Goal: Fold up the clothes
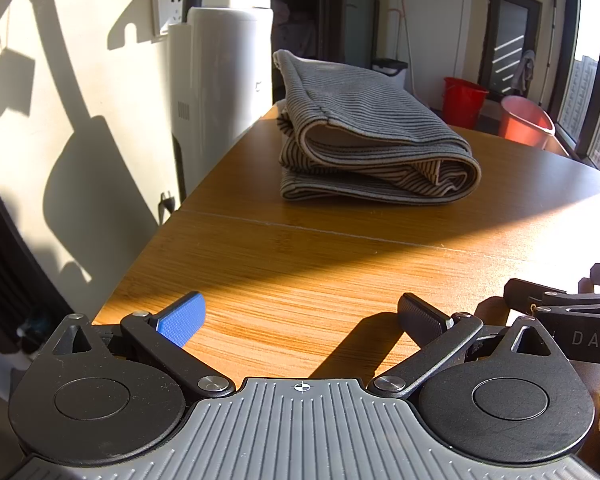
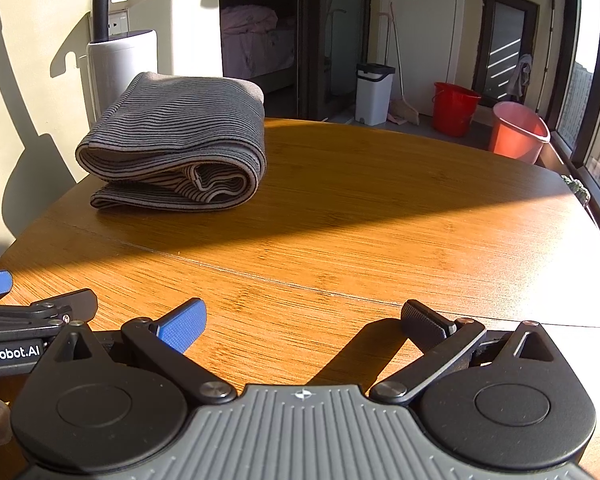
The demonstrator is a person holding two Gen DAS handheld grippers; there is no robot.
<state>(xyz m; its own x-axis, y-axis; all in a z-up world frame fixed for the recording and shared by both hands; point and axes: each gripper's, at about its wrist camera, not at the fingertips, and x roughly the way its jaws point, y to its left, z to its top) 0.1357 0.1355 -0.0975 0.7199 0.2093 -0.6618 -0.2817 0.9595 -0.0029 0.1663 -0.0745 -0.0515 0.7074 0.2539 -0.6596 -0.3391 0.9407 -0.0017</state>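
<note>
A grey striped garment [image 1: 364, 136] lies folded in a thick bundle on the far part of the wooden table [image 1: 300, 264]. In the right wrist view the same garment [image 2: 180, 140] sits at the far left of the table [image 2: 340, 240]. My left gripper [image 1: 300, 316] hovers open over the near table edge, well short of the bundle, with nothing between its fingers. My right gripper [image 2: 302, 320] is likewise open and empty, level with the left one. Each gripper's body shows at the edge of the other's view.
A tall white appliance [image 1: 220, 68] stands against the wall behind the table's far left corner. Two red buckets [image 2: 456, 108] [image 2: 518, 132] and a white bin [image 2: 374, 92] stand on the floor beyond the table. Windows run along the right side.
</note>
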